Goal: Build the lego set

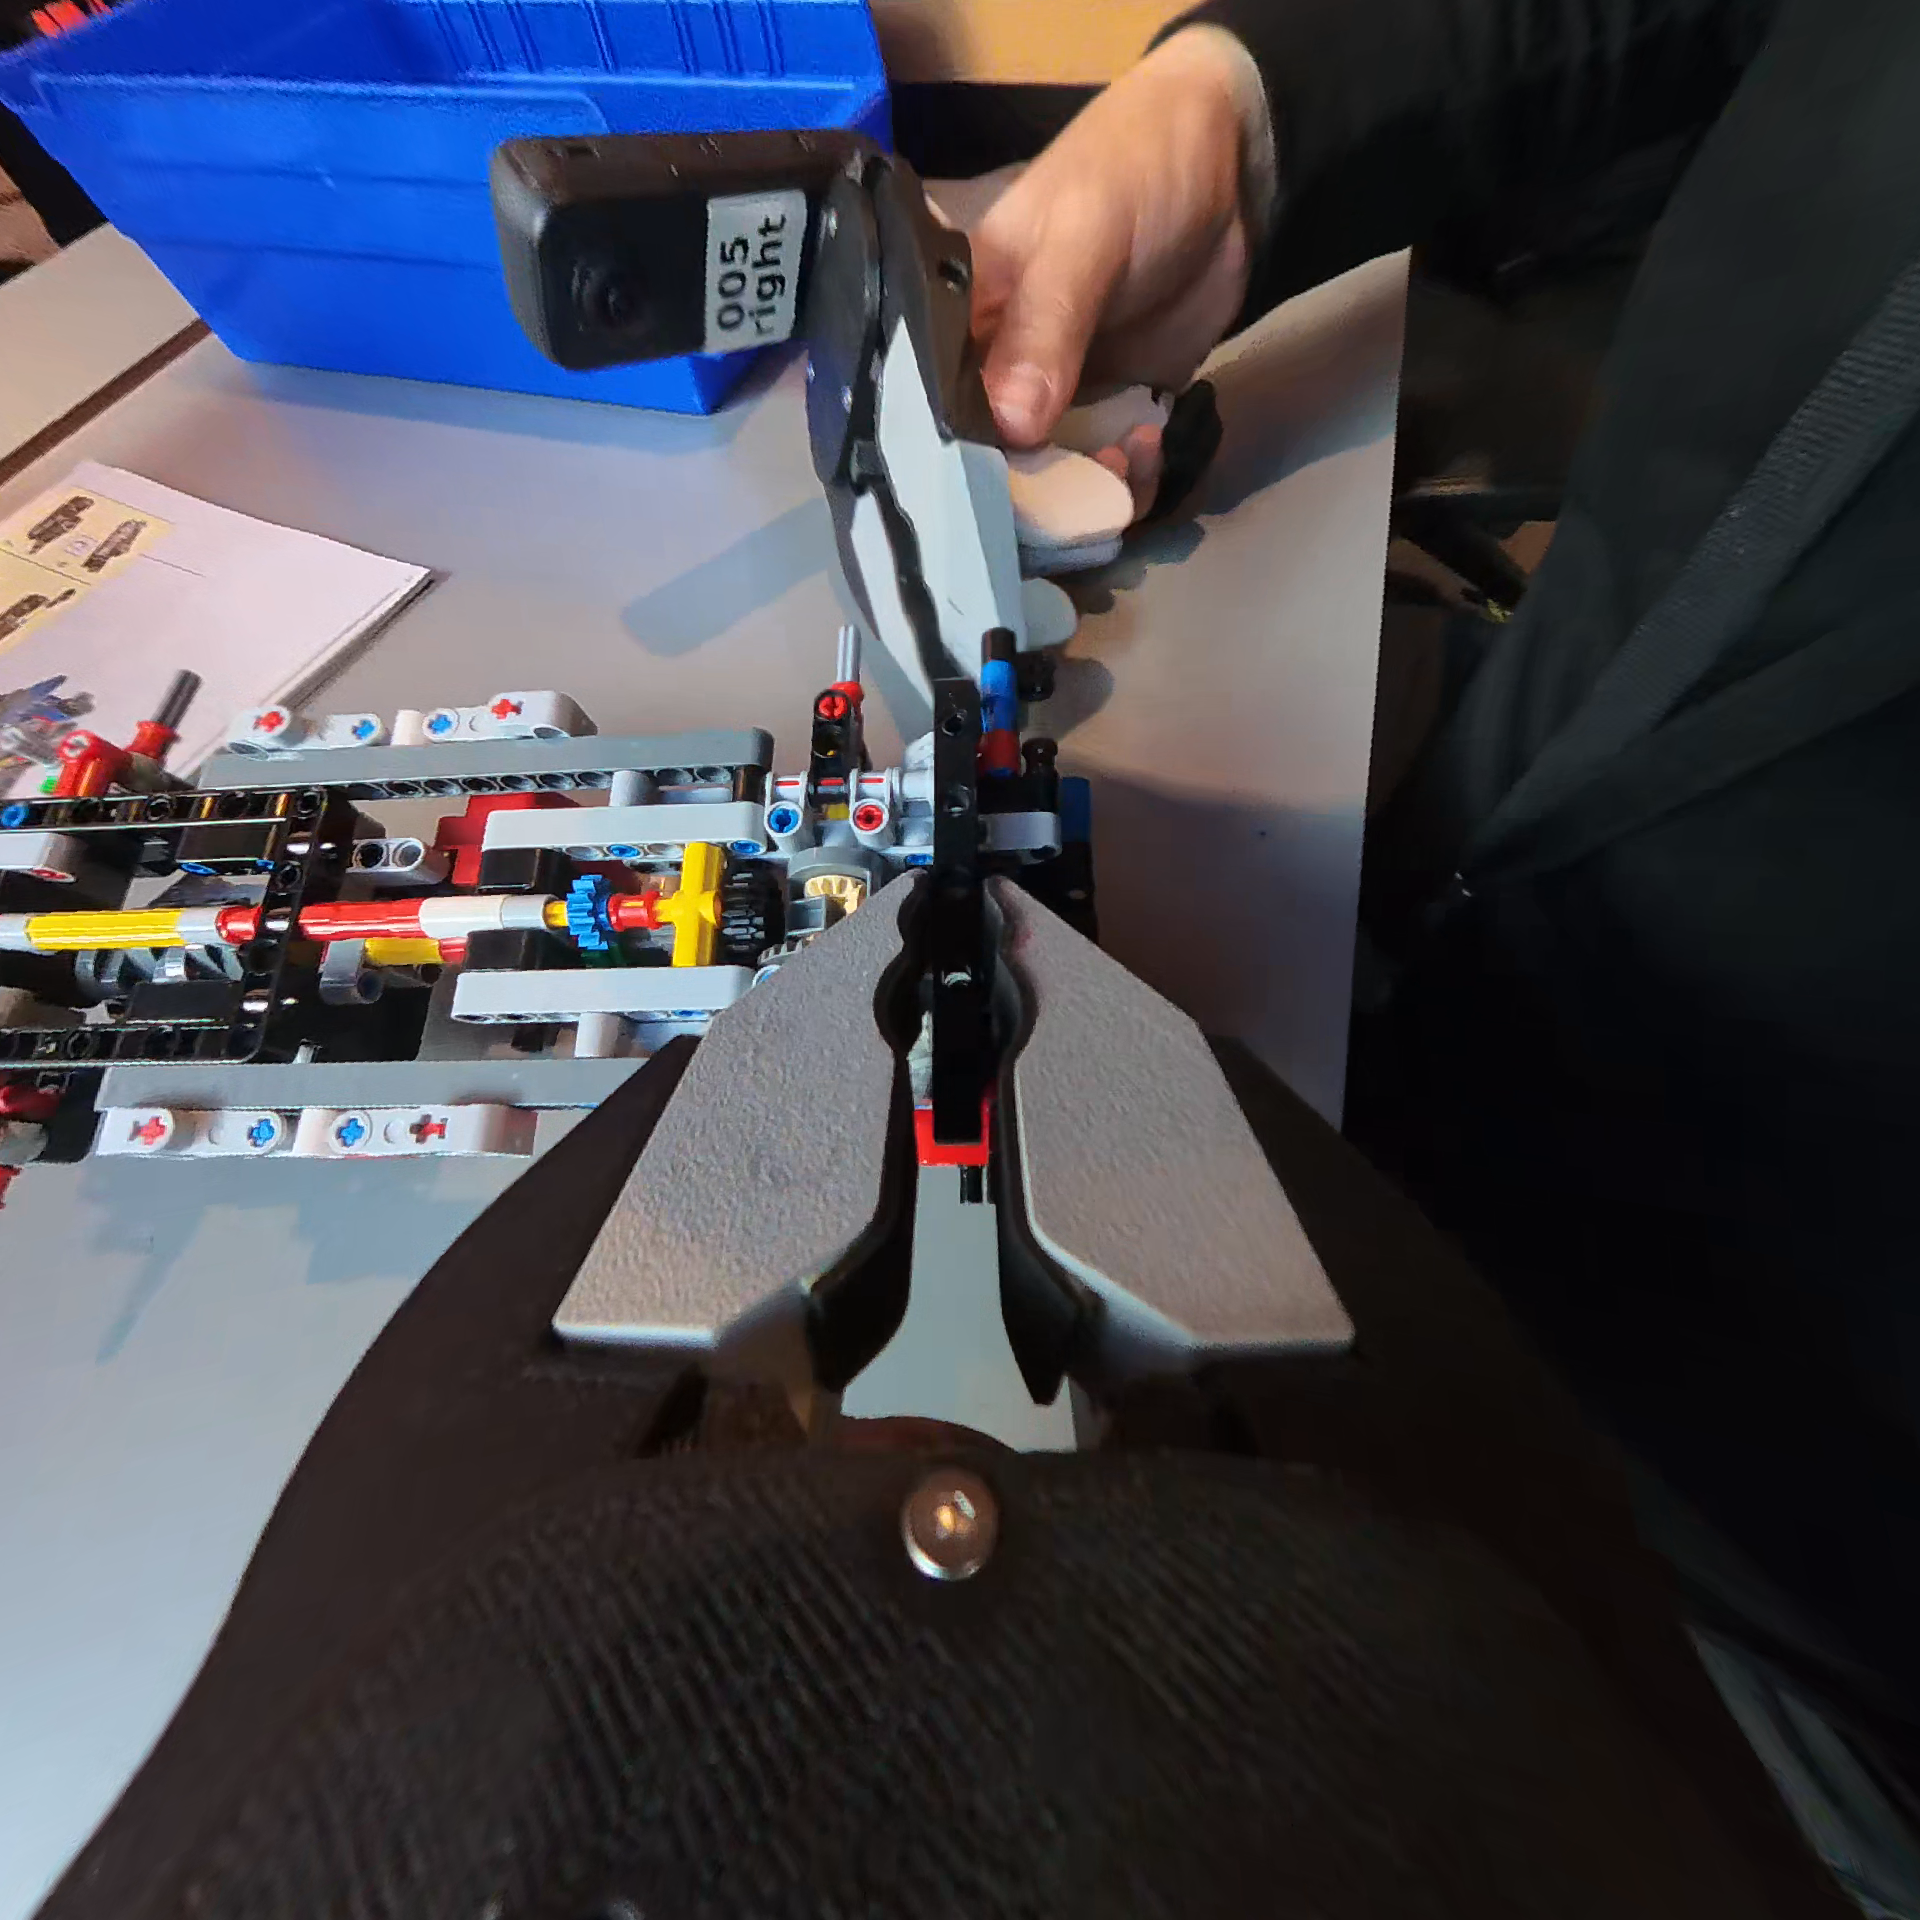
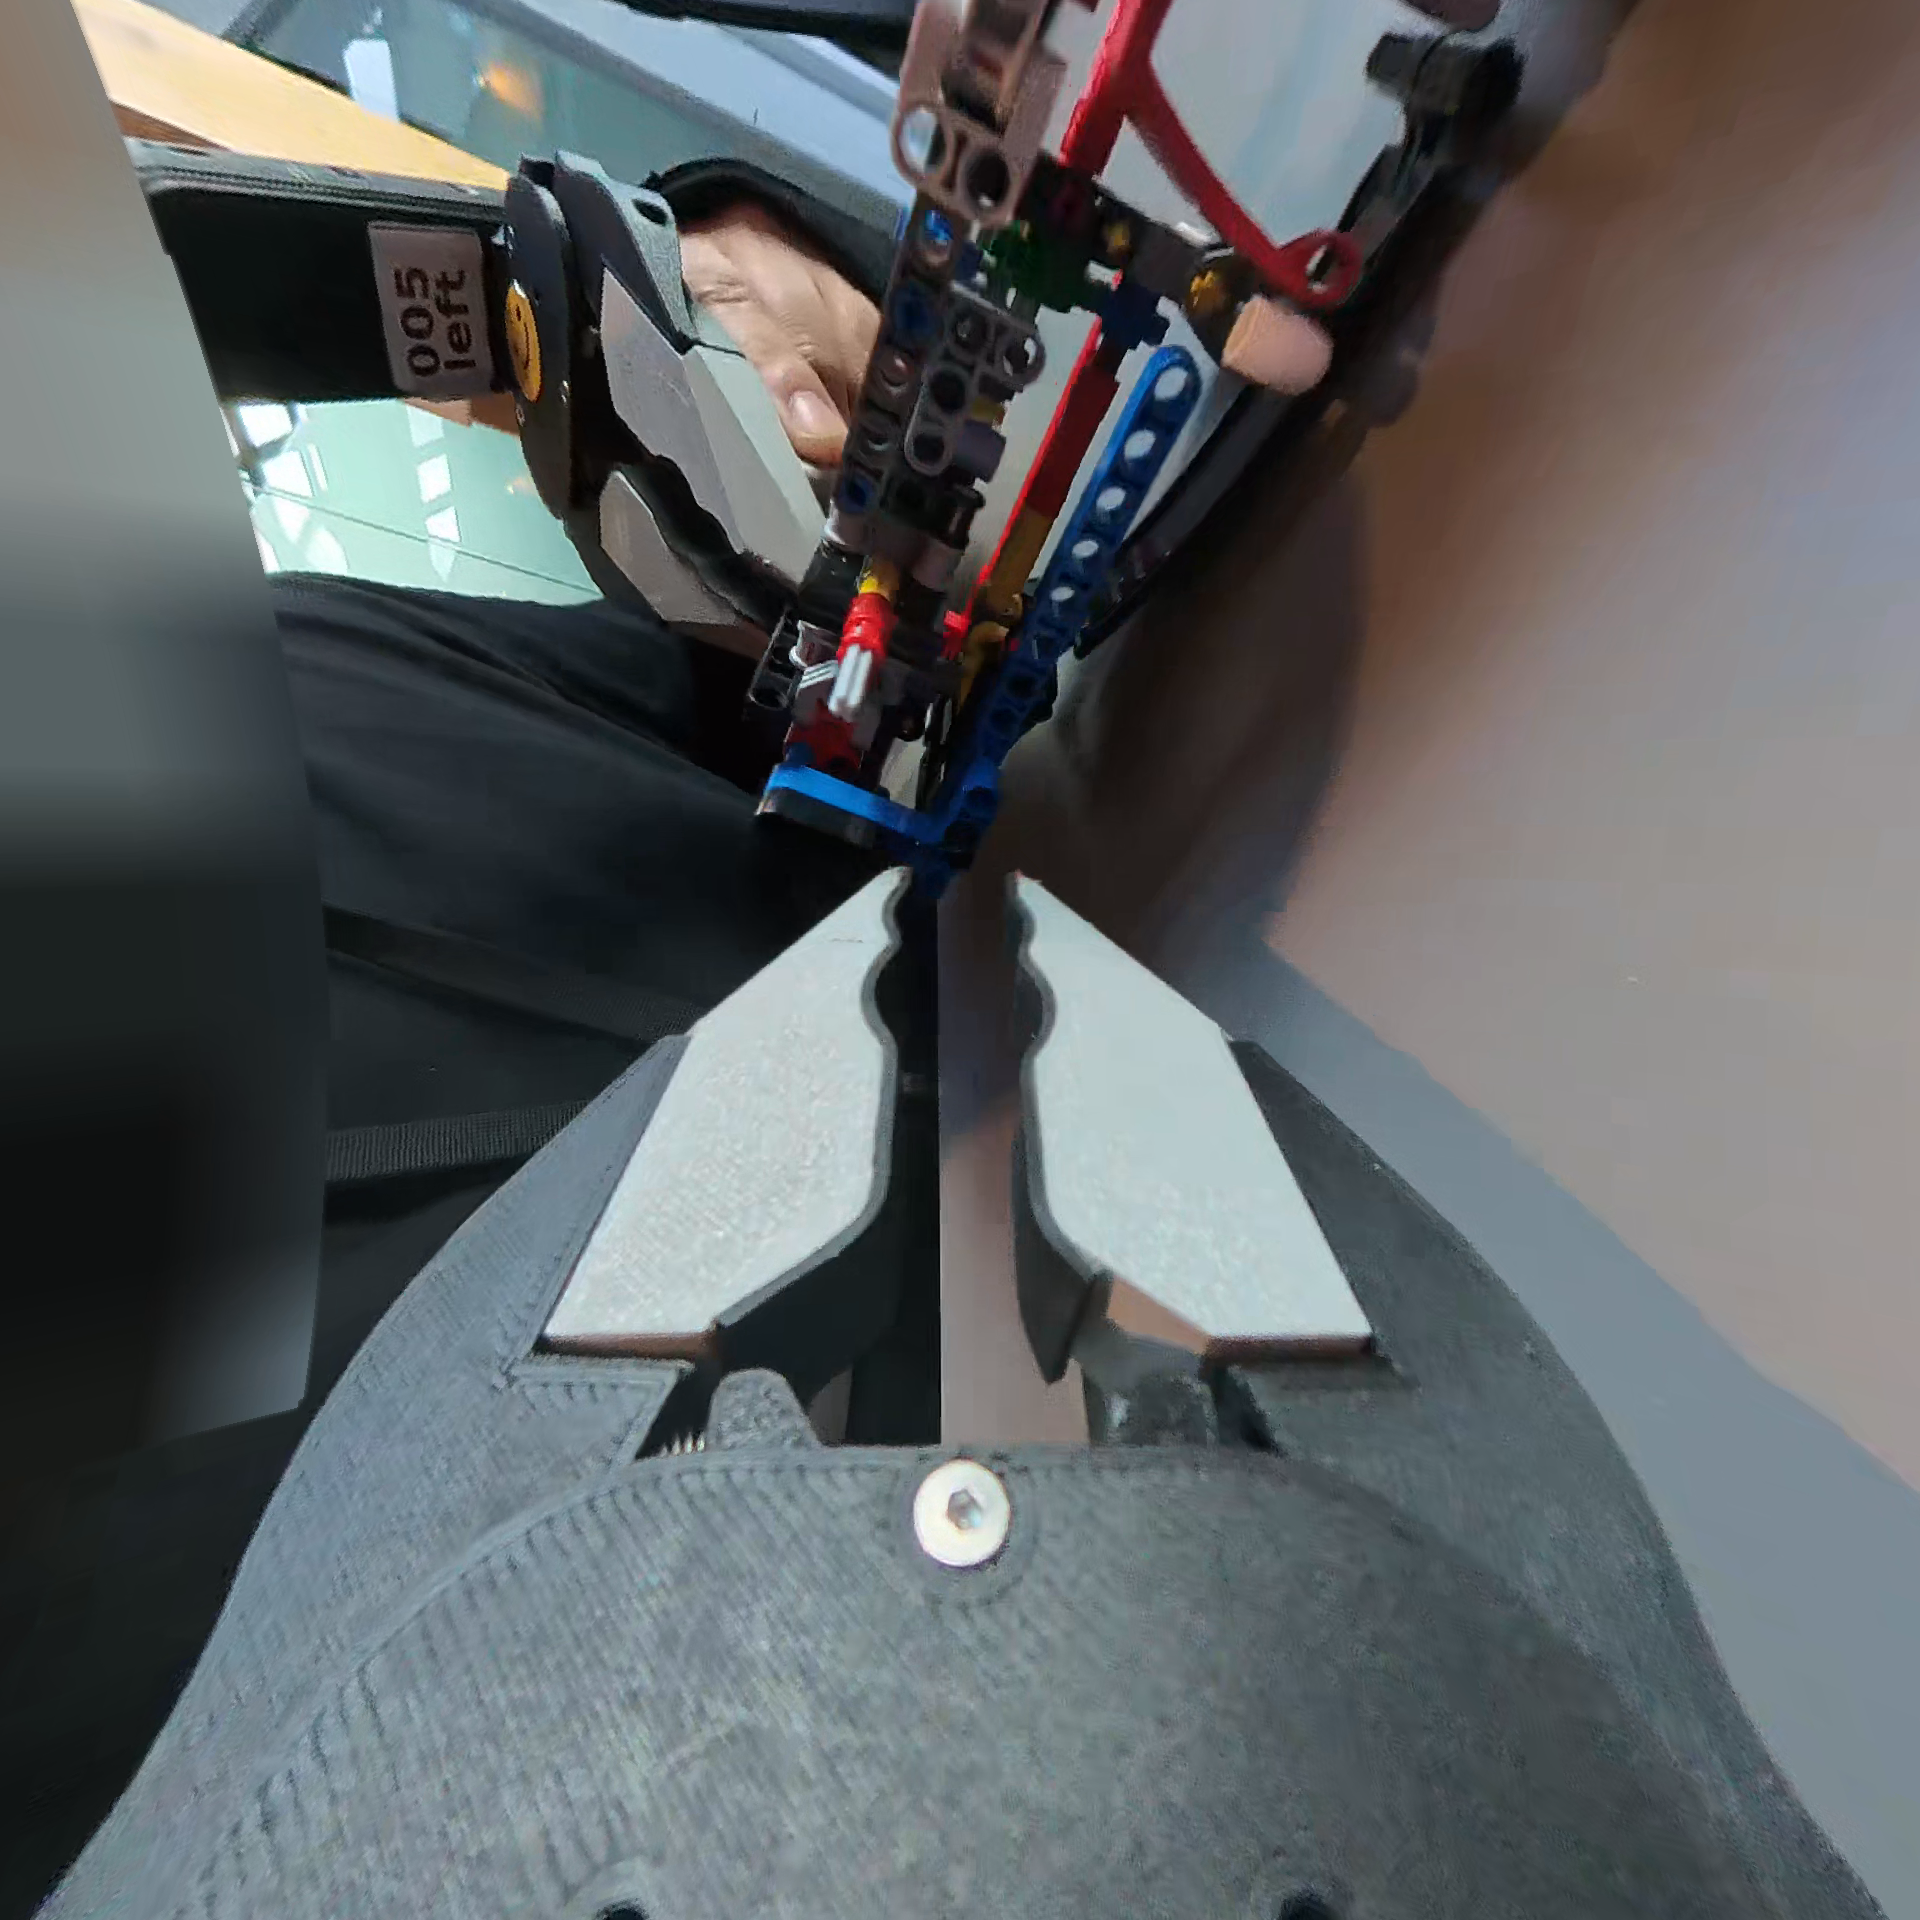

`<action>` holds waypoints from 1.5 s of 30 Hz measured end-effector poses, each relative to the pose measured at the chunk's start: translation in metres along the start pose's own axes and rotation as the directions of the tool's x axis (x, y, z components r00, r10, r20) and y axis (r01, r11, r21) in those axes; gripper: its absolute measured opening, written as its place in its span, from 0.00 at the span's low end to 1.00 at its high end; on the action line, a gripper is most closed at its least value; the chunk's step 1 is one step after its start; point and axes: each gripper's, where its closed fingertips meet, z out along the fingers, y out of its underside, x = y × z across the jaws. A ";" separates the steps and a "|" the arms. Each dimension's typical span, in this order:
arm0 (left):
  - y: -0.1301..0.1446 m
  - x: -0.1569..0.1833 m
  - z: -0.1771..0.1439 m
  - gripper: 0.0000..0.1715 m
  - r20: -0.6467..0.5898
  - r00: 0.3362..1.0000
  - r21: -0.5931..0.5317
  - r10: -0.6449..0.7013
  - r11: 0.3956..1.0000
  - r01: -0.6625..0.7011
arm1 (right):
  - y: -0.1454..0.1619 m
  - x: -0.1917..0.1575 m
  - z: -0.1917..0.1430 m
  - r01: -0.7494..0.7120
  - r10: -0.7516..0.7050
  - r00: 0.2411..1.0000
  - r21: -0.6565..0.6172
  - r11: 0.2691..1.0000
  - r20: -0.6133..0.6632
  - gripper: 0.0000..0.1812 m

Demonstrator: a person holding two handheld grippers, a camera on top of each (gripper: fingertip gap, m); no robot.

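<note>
The long Lego chassis (image 1: 468,894) lies on the grey table (image 1: 312,1403), built of grey, black, red and yellow beams and axles. My left gripper (image 1: 956,883) is shut on the black beam (image 1: 956,769) that stands at the chassis's right end. My right gripper (image 1: 982,665) comes down from above onto the same end, by a blue pin (image 1: 995,691). In the right wrist view its jaws stand a beam's width apart, and the right gripper (image 2: 956,883) pinches the corner of the blue beam (image 2: 1091,540). The left gripper (image 2: 717,540) shows there, beside the model.
A blue bin (image 1: 416,187) stands at the back left. An instruction booklet (image 1: 208,582) lies left of the chassis. The table's edge (image 1: 1371,727) runs just right of the grippers, with a person in dark clothing (image 1: 1662,831) beyond it. A hand (image 1: 1101,291) holds the right gripper. Left tips to right tips: about 6 centimetres.
</note>
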 end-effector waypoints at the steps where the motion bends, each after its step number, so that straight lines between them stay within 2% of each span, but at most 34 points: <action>1: 0.001 0.000 -0.001 0.02 0.011 1.000 0.011 0.006 1.000 -0.006 | -0.001 -0.002 0.003 0.000 0.000 1.000 0.005 1.000 0.012 0.06; 5: 0.010 0.004 -0.004 0.02 0.045 0.998 0.022 0.041 0.999 -0.042 | -0.006 -0.004 0.009 -0.017 0.016 0.999 0.007 1.000 0.046 0.03; 10: 0.012 0.005 -0.006 0.02 0.051 0.998 0.040 0.045 0.998 -0.047 | -0.013 -0.005 0.007 -0.034 0.033 0.997 0.019 0.999 0.063 0.07; 13: 0.012 0.006 -0.005 0.02 0.036 0.998 0.054 0.047 0.997 -0.049 | -0.015 0.001 0.010 -0.020 0.020 1.000 0.004 1.000 0.014 0.03; 17: 0.013 0.008 -0.006 0.03 0.011 0.998 0.050 0.061 0.997 -0.061 | -0.010 0.004 0.015 -0.008 0.006 0.999 -0.047 0.999 -0.034 0.03; 22: 0.012 0.008 -0.005 0.03 0.036 0.996 0.050 0.079 0.996 -0.080 | -0.011 0.003 0.018 -0.041 0.040 0.999 -0.032 0.999 -0.019 0.04; 27: 0.014 0.009 -0.005 0.03 0.057 0.996 0.042 0.073 0.996 -0.076 | -0.007 0.006 0.023 -0.005 0.002 0.999 -0.062 0.998 -0.042 0.03; 31: 0.008 0.002 -0.019 0.10 0.121 0.993 0.091 -0.005 0.996 -0.006 | -0.008 0.005 0.022 -0.004 0.002 0.999 -0.056 0.998 -0.037 0.04; 33: 0.009 -0.012 -0.033 0.21 0.194 0.977 0.105 -0.086 0.992 0.067 | -0.008 0.006 0.022 0.007 -0.010 0.999 -0.066 0.998 -0.052 0.03; 35: 0.021 -0.024 -0.044 0.26 0.217 0.951 0.062 -0.220 0.975 0.212 | -0.009 0.006 0.022 0.015 -0.019 0.998 -0.071 0.997 -0.058 0.04; 37: 0.031 -0.009 -0.040 0.39 0.068 0.932 -0.005 -0.357 0.934 0.358 | -0.009 0.006 0.023 0.021 -0.025 0.998 -0.076 0.997 -0.055 0.03; 38: 0.037 -0.006 -0.036 0.38 0.060 0.928 -0.038 -0.367 0.928 0.370 | -0.009 0.006 0.023 0.022 -0.026 0.998 -0.077 0.997 -0.050 0.03; 42: 0.079 0.004 -0.021 0.43 0.086 0.977 -0.288 -0.194 0.934 0.211 | -0.008 0.006 0.025 0.010 -0.012 1.000 -0.070 0.997 -0.025 0.03; 44: 0.075 0.004 -0.017 0.32 0.080 0.992 -0.280 -0.093 0.954 0.112 | -0.008 0.006 0.025 0.015 -0.016 1.000 -0.065 0.998 -0.023 0.03; 45: 0.072 0.005 -0.016 0.30 0.069 0.994 -0.272 -0.087 0.957 0.102 | -0.009 0.005 0.024 0.013 -0.014 1.000 -0.061 0.998 -0.017 0.03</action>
